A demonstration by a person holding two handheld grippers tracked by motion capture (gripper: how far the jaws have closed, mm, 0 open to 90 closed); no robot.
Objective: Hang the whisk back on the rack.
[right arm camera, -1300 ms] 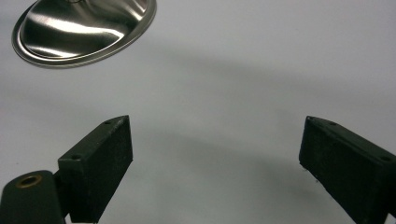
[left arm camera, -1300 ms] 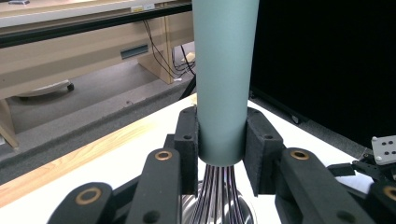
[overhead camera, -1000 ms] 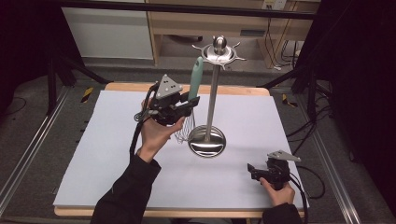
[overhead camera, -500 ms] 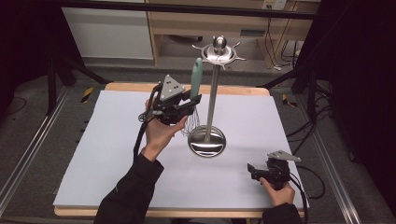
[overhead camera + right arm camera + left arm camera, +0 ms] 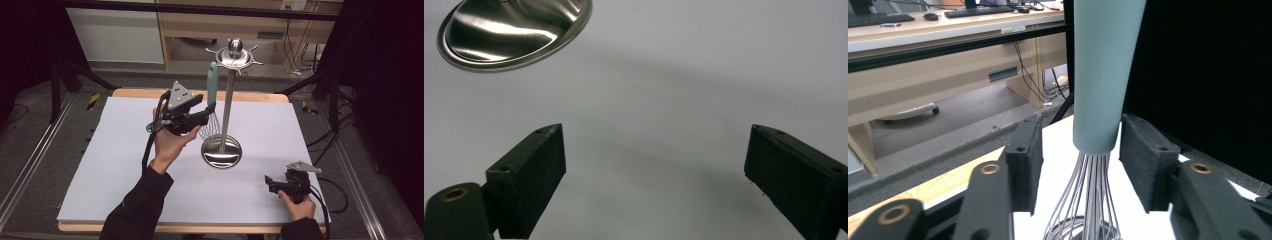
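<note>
The left hand-held gripper [image 5: 1075, 165] has just opened its jaws, letting go of the whisk [image 5: 1103, 75], which hangs between them beside the stand [image 5: 227, 95]. The right hand-held gripper [image 5: 654, 170] rests wide, unchanged.

No readable text, labels, brands or numbers showing on anything in these views

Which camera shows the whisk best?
The high view: the whisk hangs whole beside the stand. The left gripper view shows its handle and upper wires between open jaws. The right gripper view shows the stand's base.
</note>
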